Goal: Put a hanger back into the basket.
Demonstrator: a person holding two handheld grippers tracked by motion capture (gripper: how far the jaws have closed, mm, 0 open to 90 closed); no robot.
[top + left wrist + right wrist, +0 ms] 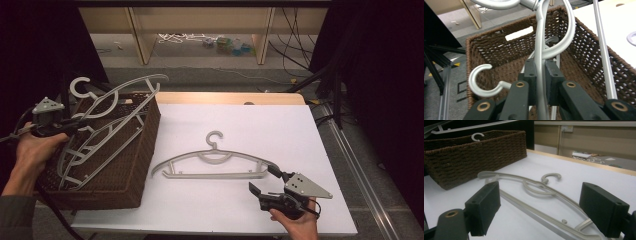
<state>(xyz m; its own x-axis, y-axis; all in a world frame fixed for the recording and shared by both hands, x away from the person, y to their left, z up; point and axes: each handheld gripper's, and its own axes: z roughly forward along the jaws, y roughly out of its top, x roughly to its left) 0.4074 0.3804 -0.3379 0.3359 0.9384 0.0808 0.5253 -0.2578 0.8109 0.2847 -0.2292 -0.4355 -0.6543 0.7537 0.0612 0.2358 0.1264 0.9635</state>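
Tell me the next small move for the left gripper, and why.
Probably lower and let go: the left gripper is shut on a hanger that hangs over the basket, above another hanger already inside.

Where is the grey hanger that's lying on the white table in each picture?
High view: the hanger on the table lies mid-table, right of the brown basket.
Left gripper view: just its hook, at the right edge.
Right gripper view: it stretches across the middle, running between the open jaws.
Shared landmark: the basket, on the hanger's left in all three.
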